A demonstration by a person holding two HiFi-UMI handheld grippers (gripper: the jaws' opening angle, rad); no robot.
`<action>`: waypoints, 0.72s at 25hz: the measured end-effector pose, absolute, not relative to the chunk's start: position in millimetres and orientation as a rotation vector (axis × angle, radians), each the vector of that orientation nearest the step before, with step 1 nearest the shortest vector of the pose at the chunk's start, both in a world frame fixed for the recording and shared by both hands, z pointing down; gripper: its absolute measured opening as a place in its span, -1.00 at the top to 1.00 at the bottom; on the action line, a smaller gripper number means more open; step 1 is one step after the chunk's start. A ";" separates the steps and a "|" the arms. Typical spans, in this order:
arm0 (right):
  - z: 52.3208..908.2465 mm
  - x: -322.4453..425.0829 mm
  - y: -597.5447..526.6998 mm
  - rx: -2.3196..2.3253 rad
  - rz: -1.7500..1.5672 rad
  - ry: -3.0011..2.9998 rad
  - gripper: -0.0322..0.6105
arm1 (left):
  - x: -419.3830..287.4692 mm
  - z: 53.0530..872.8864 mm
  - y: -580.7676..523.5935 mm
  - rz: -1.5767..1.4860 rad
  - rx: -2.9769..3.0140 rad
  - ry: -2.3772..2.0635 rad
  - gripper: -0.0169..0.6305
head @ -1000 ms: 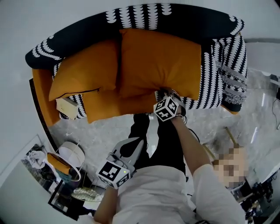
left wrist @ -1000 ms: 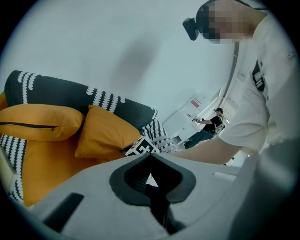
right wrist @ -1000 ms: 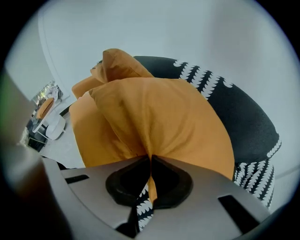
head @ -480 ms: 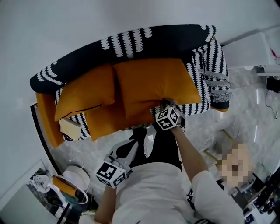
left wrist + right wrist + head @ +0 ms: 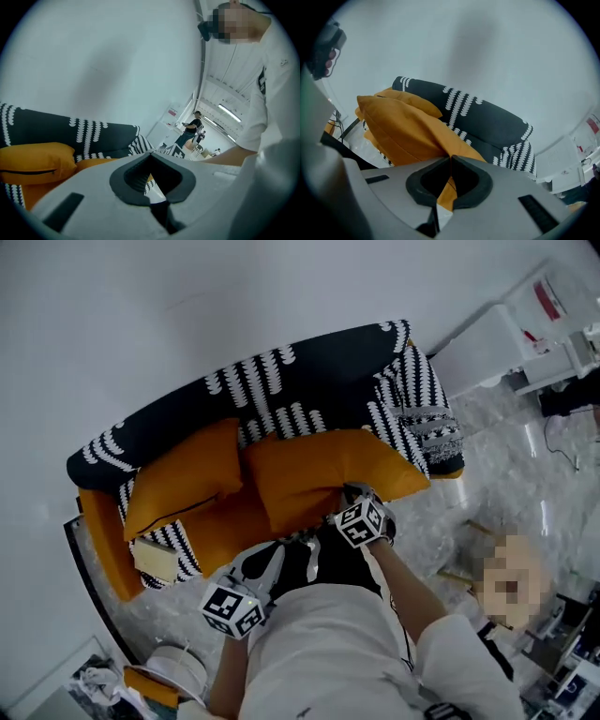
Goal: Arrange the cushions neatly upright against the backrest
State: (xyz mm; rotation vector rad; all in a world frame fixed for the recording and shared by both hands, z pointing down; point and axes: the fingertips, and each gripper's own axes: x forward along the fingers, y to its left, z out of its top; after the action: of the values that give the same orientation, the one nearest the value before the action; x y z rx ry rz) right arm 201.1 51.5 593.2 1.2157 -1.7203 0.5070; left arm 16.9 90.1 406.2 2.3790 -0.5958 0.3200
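Observation:
A black sofa with white patterns (image 5: 309, 371) holds two orange cushions. The left cushion (image 5: 183, 474) leans against the backrest. The right cushion (image 5: 328, 474) is tilted, its front edge raised off the seat. My right gripper (image 5: 351, 493) is shut on that front edge; in the right gripper view the orange fabric (image 5: 408, 131) is pinched between the closed jaws of the right gripper (image 5: 450, 161). My left gripper (image 5: 277, 547) hangs lower, close to the person's body and short of the sofa, shut with nothing in it. The left gripper (image 5: 151, 154) looks toward the left cushion (image 5: 37, 161).
A pale box (image 5: 155, 559) lies on the seat's left end beside an orange armrest (image 5: 98, 540). A white cabinet (image 5: 497, 343) stands right of the sofa. Another person stands at the right on the marble floor (image 5: 506, 484). A round white object (image 5: 178, 671) sits at bottom left.
My right gripper has risen with the right cushion's front edge, so the cushion tips up toward the backrest. My left gripper has also lifted. The head view has pulled back from the sofa.

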 end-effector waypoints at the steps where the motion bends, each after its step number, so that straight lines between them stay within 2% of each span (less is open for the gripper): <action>1: 586.3 202.5 56.6 1.231 0.513 -1.716 0.86 | 13.8 403.4 90.5 0.303 2.380 -0.590 0.91; 18: 490.5 262.8 119.4 1.532 0.622 -1.598 0.86 | 21.1 364.8 95.3 0.145 2.477 -0.405 0.91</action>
State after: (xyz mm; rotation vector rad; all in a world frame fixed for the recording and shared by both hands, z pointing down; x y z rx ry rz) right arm 262.8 119.4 490.5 1.5325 -1.5978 0.6219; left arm 21.1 95.3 364.8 2.4767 -0.4051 0.1454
